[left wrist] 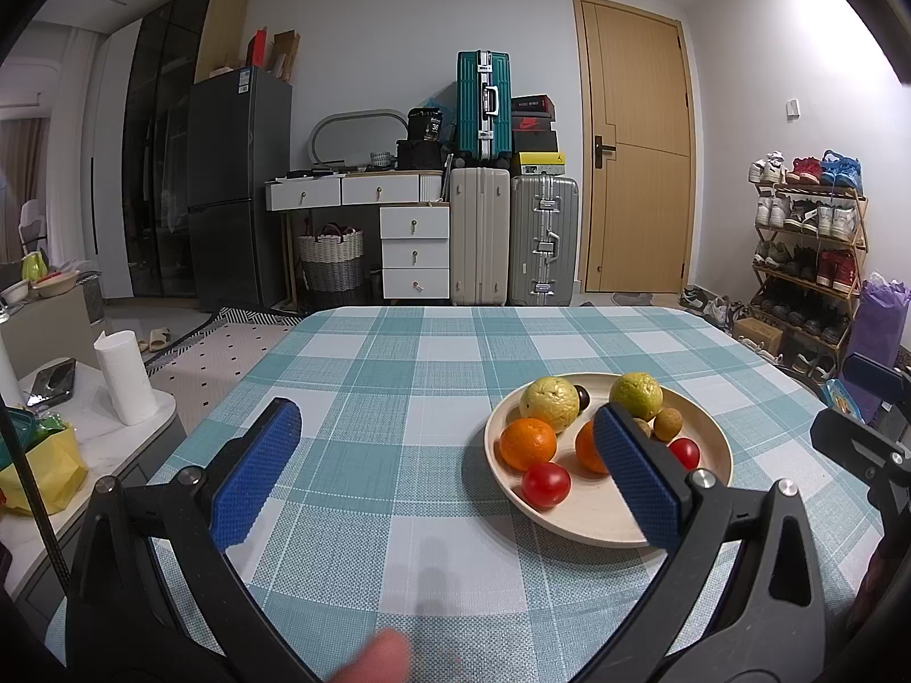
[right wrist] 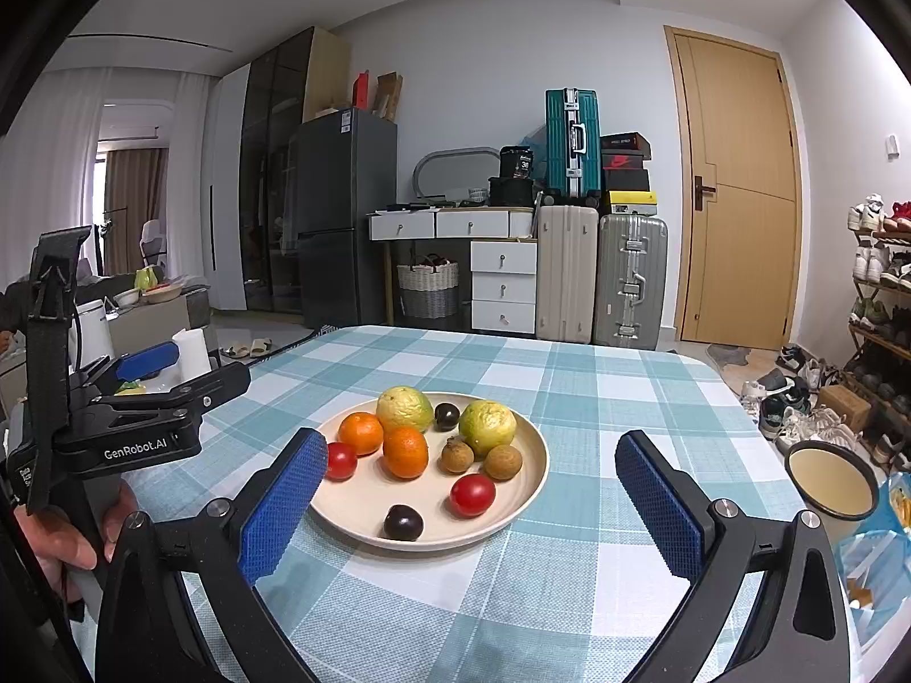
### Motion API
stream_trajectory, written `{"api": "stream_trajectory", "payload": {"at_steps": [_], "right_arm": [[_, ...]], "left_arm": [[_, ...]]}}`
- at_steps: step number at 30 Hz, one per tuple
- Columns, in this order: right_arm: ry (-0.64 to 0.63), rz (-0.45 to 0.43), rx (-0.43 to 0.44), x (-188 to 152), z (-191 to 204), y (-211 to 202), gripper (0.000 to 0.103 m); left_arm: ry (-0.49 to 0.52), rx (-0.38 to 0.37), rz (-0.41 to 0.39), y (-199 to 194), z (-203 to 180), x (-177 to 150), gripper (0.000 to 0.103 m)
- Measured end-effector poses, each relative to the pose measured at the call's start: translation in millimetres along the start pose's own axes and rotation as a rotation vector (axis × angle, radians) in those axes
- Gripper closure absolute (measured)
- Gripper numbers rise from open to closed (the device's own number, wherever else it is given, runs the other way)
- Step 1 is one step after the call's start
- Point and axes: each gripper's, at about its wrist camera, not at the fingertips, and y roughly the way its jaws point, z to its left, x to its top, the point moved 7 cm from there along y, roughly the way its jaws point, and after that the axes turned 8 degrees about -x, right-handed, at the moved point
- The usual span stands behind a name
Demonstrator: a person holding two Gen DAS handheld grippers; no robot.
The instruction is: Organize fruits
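A cream plate (right wrist: 364, 506) sits on the checked tablecloth and holds two yellow-green guavas (right wrist: 405, 408), two oranges (right wrist: 405, 452), two red tomatoes (right wrist: 472, 494), two brown longans (right wrist: 503, 461) and two dark plums (right wrist: 402, 522). The plate also shows in the left wrist view (left wrist: 575, 523). My left gripper (left wrist: 450, 435) is open and empty, above the table just left of the plate; its right finger hides part of one orange (left wrist: 586, 447). My right gripper (right wrist: 472, 461) is open and empty, in front of the plate, fingers either side of it.
The teal checked table (right wrist: 569, 375) ends on the right near a round cream bowl (right wrist: 830, 481) and a blue snack bag (right wrist: 877, 552). A side table with a paper roll (left wrist: 125, 375) stands to the left. Suitcases, drawers and a shoe rack stand beyond.
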Motion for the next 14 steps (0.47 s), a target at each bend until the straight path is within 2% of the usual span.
{"api": "stream_trajectory", "payload": {"at_steps": [14], "right_arm": [[0.000,0.001,0.006,0.3,3.5,1.6,0.000]], "left_arm": [[-0.003,-0.011,0.017,9.2,-2.9,-2.7,0.000]]}}
